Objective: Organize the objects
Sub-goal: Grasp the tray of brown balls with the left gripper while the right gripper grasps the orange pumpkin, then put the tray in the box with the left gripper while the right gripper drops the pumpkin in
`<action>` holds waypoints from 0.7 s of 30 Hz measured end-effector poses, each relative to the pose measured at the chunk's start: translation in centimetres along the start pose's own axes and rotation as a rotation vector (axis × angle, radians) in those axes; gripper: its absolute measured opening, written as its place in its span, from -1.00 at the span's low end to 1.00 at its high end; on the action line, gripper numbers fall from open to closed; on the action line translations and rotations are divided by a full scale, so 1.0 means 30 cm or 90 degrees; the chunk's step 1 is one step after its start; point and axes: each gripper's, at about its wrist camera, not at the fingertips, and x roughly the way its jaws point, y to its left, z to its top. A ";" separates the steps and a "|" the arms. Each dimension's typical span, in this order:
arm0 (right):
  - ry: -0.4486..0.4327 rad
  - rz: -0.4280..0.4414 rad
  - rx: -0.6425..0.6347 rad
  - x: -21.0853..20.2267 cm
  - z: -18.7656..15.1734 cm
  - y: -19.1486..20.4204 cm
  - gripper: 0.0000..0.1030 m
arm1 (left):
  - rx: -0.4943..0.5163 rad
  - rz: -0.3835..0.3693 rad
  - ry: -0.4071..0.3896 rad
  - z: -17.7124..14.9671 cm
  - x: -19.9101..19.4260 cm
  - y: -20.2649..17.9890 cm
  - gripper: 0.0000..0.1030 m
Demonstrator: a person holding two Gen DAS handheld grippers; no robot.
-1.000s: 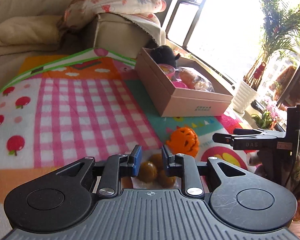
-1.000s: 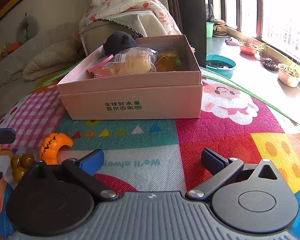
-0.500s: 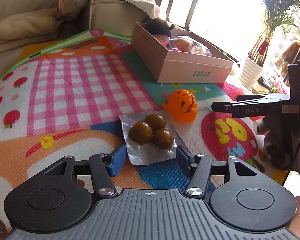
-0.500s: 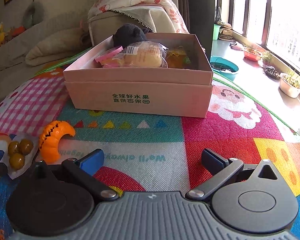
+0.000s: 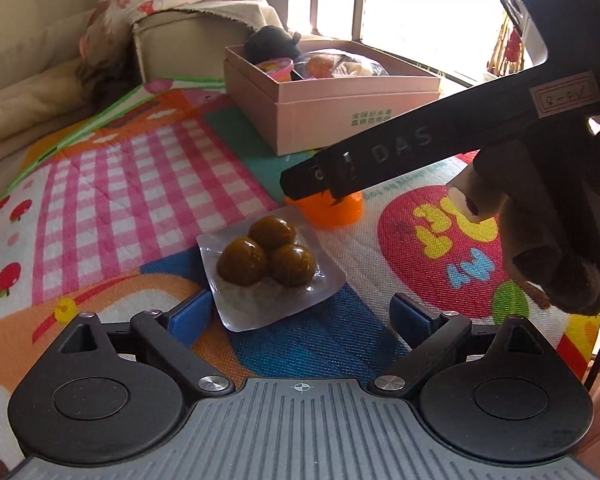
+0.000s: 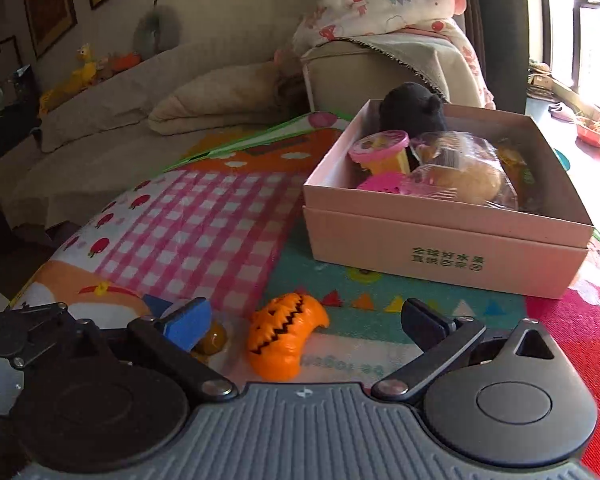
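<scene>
Both jaws stand spread: the left gripper (image 5: 302,314) has just opened off the plum packet (image 5: 269,266), while the right gripper (image 6: 304,320), narrowing around the orange pumpkin (image 6: 285,336) near the box (image 6: 440,240), should centre before pinching.

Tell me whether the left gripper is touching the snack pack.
Apart. The left wrist view shows the left gripper open, mat visible between its fingers and the snack pack.

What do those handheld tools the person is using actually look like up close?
Each tool, the left tool and the right tool, has a ribbed grey body with a small crosshair mark, two rounded black housings, and black linkage arms with silver screws. The fingers end in blue pads, though some look dark in shade. Seen from the left wrist, the right tool's side carries the letters DAS and a handwritten label.
</scene>
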 end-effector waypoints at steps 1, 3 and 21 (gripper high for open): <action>0.014 -0.001 -0.009 0.022 0.007 0.017 0.44 | -0.005 0.003 0.000 0.002 0.000 -0.001 0.90; 0.046 -0.010 -0.015 0.054 0.009 0.030 -0.11 | -0.009 0.004 -0.002 0.004 0.002 -0.002 0.90; 0.019 -0.122 -0.083 -0.179 -0.178 -0.092 0.44 | -0.026 0.026 -0.063 0.037 0.042 0.027 0.53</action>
